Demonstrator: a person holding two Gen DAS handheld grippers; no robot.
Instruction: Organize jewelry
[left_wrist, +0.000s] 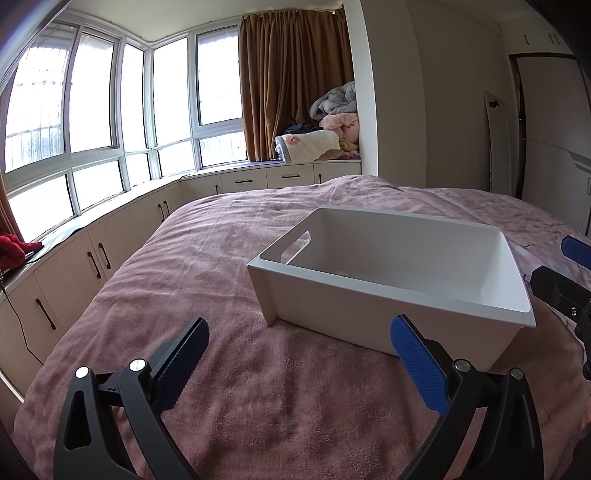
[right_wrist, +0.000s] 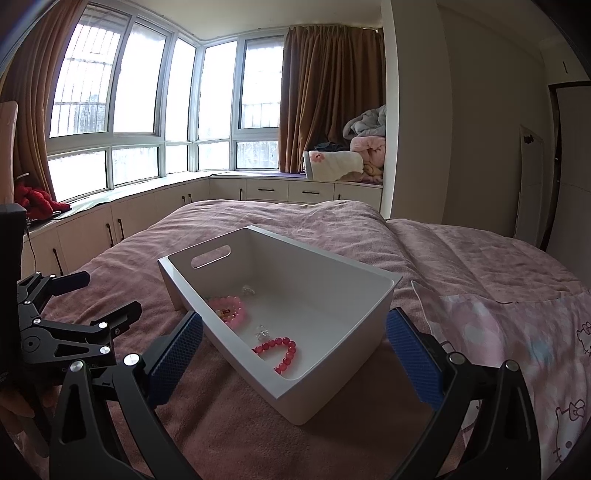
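Note:
A white plastic bin (right_wrist: 343, 373) with a handle slot stands on the pink bed cover (right_wrist: 229, 443). Inside it lie a red bead bracelet (right_wrist: 282, 350), a pink bead bracelet (right_wrist: 231, 310) and two small clear pieces (right_wrist: 261, 332). My right gripper (right_wrist: 295, 358) is open and empty, its blue pads either side of the bin's near corner. My left gripper (left_wrist: 299, 365) is open and empty, just in front of the bin (left_wrist: 369, 314); from here the bin's inside is mostly hidden. The left gripper also shows at the left of the right wrist view (right_wrist: 74, 317).
A Hello Kitty pillow (right_wrist: 524, 350) lies right of the bin. Low cabinets (left_wrist: 74, 266) and a window bench run along the bed's left and far side. Folded blankets (right_wrist: 354, 155) sit on the bench by a brown curtain. A red cloth (right_wrist: 33, 199) lies on the sill.

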